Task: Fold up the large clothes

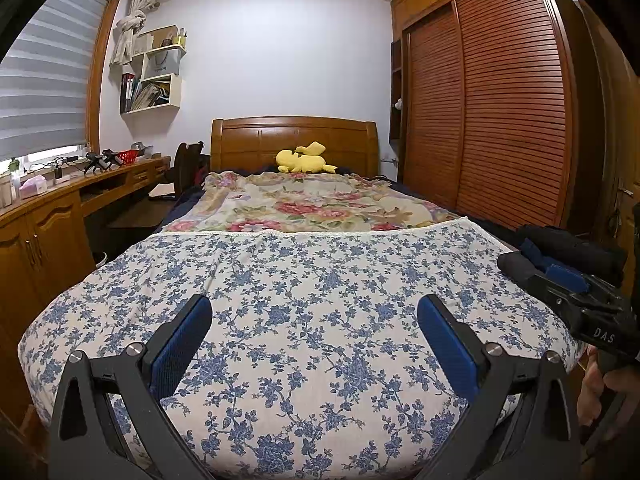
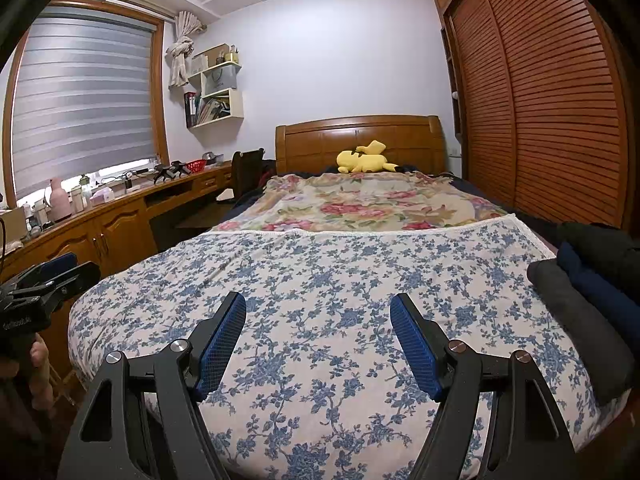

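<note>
left wrist view: the left gripper hovers over the foot of a bed, its two blue-padded fingers spread wide with nothing between them. below lies a blue floral bedspread, and beyond it a red-and-cream floral blanket. the folded dark clothes sit in a stack at the bed's right edge, partly hidden by the right gripper, which enters from the right and is cut off by the frame. the letters "das" show in white on its black body, and the fingers of a hand curl around its handle. a yellow plush toy lies against the wooden headboard. a slatted wardrobe fills the right side. small items on the long wooden desk at left are too tiny to name. a bag on the wall shelves carries writing too faint to read.

right wrist view: the right gripper also hovers with its fingers standing well apart, holding nothing. the clothes stack, with grey, navy and black layers, lies just to its right on the bedspread and runs out of frame. the left gripper shows at the far left, mostly cut off, with unreadable white lettering on its body. the plush toy rests by the headboard.
</note>
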A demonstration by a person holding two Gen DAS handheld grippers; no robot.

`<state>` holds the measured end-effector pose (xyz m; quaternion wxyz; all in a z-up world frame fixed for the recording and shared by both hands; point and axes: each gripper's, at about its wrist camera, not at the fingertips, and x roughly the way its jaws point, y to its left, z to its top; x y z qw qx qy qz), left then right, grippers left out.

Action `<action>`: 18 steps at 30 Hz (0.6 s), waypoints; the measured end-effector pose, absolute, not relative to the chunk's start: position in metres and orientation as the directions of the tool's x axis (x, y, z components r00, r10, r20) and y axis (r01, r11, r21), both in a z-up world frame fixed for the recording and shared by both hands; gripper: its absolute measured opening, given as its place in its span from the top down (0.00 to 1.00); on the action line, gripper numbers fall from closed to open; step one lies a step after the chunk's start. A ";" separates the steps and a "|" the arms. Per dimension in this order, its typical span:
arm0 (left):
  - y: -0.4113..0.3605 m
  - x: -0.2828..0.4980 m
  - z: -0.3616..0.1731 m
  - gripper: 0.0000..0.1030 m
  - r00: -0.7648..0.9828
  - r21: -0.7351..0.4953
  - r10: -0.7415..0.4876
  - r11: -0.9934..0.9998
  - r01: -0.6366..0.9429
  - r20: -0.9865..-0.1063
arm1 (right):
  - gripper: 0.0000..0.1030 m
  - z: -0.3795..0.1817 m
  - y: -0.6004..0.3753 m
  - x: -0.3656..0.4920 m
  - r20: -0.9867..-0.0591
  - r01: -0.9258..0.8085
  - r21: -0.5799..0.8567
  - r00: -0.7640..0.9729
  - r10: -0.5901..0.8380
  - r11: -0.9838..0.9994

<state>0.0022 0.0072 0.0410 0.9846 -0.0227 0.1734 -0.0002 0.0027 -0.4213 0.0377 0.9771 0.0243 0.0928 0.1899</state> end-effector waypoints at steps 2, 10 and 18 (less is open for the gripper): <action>0.007 0.002 0.041 0.00 0.940 -0.045 -0.008 0.999 -0.008 -0.341 | 0.26 0.038 -0.420 0.003 -0.172 -0.366 0.082 0.911 0.375 0.927; 0.008 0.002 0.042 0.00 0.941 -0.043 -0.006 0.999 -0.009 -0.339 | 0.26 0.038 -0.418 0.003 -0.172 -0.365 0.084 0.911 0.374 0.927; 0.009 0.001 0.042 0.00 0.941 -0.042 -0.005 0.999 -0.010 -0.338 | 0.26 0.038 -0.419 0.004 -0.174 -0.365 0.089 0.911 0.375 0.927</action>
